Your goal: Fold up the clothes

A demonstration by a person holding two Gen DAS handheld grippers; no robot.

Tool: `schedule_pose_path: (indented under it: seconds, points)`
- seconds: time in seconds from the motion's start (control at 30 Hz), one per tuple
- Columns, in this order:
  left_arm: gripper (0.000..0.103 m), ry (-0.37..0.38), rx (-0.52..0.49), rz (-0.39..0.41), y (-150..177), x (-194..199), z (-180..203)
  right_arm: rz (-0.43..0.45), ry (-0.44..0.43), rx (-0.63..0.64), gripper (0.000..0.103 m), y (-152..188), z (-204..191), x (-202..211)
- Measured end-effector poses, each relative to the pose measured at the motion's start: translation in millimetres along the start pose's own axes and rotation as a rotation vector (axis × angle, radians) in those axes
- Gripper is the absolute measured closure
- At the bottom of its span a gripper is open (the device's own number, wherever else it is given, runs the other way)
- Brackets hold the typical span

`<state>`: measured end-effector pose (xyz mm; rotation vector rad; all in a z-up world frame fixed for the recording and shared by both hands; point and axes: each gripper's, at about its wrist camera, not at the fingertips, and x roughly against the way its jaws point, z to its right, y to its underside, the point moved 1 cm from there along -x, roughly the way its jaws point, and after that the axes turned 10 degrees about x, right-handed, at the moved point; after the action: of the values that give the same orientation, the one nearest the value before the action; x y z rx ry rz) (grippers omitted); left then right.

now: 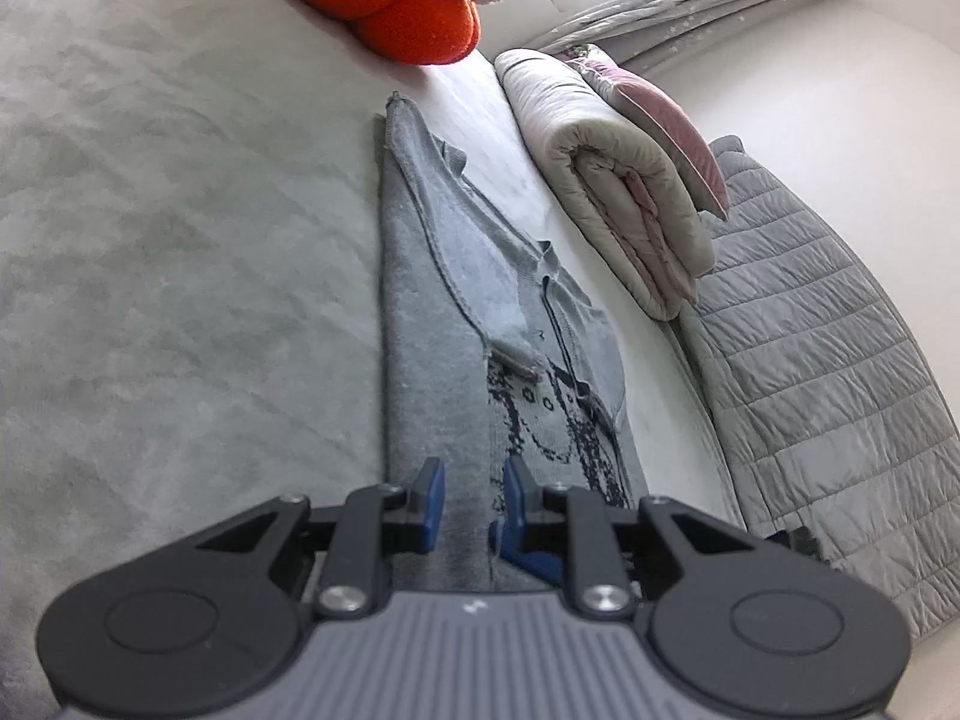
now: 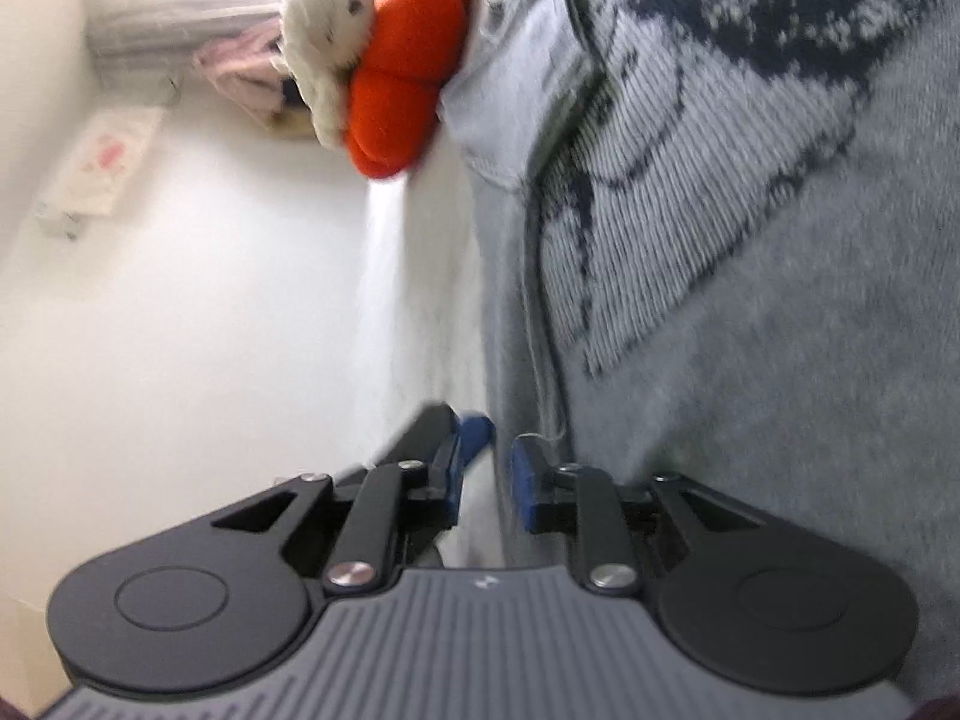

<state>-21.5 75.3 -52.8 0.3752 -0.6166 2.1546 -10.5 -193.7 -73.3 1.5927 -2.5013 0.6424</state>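
A grey bedspread (image 1: 180, 240) carries a grey knit sweater (image 1: 432, 324), folded into a long strip, likely ready for a crosswise fold. The left gripper (image 1: 474, 498) sits at its near end, fabric between narrowly parted pads. The right gripper (image 2: 487, 450) straddles the sweater's edge; whether either clamps is unclear.

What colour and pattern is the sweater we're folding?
The sweater is light grey knit with a dark navy knitted motif on the front; the pattern shows closest in the right wrist view.
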Motion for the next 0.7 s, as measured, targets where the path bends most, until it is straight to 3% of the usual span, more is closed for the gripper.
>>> schedule_pose_path:
  seconds: [0.17, 0.27, 0.3, 0.47, 0.7]
  points:
    - [0.083, -0.014, -0.026, -0.007, 2.4, -3.2, 2.9, 0.045, 0.084, 0.071, 0.083, -0.9, -7.0, 12.9]
    - [0.083, -0.069, -0.04, -0.019, 4.0, -6.8, 1.3, 0.048, 0.167, 0.108, 0.073, 1.0, -9.2, 5.6]
    - [0.087, -0.078, -0.037, -0.023, 4.3, -7.6, 0.1, 0.041, 0.182, 0.126, 0.073, 2.8, -9.7, 5.1]
    - [0.087, -0.088, -0.023, -0.031, 4.1, -8.6, -1.5, 0.013, 0.255, 0.256, 0.073, 10.6, -18.0, -17.5]
    - [0.09, -0.081, -0.023, -0.039, 3.3, -7.7, -0.9, 0.021, 0.299, 0.376, 0.1, 14.6, -21.1, -40.1]
